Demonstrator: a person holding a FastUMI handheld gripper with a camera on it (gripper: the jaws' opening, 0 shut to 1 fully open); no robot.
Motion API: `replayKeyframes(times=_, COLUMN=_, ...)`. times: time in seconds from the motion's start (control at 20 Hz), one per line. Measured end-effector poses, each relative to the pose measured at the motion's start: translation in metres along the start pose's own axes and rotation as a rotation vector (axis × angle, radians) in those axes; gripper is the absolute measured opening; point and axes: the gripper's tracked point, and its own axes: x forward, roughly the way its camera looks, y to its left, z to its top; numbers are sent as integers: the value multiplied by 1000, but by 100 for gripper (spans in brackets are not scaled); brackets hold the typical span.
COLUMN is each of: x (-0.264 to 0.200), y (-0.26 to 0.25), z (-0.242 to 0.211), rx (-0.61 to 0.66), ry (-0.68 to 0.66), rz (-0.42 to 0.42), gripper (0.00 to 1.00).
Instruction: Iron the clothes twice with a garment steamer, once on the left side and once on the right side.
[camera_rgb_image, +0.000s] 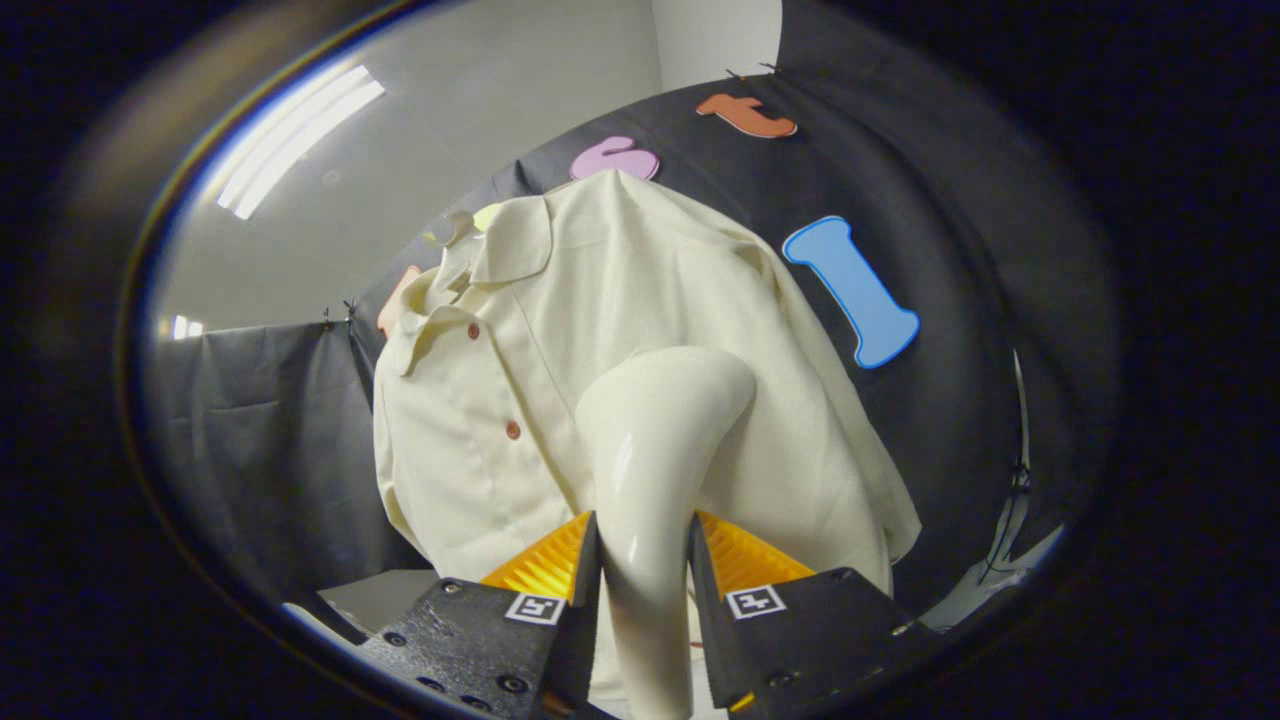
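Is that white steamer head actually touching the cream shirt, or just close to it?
Cannot tell. In the gripper view the garment steamer, clamped between the gripper fingers, overlaps the hanging shirt, but from behind no contact or gap shows plainly.

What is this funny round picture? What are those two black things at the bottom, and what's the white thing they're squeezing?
The camera rides on a hand-held gripper, a tool a person carries, and looks forward along its two fingers. Its lens bends everything, so the picture looks round. The fingers are closed on a white garment steamer, gripping its handle from both sides, with its head pointing up and ahead. Beyond it hangs a cream shirt with small buttons, in front of the booth's dark cloth wall. The steamer is there to smooth the shirt. A ceiling light glows above.
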Motion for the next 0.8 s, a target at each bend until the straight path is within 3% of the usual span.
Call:
replayKeyframes(times=0.45, x=-25, y=-36, z=-95, rx=58, ry=135, rz=70, gripper=44)
replayKeyframes(times=0.8, x=-56, y=-92, z=-145, rx=181, ry=149, rz=8, gripper=44)
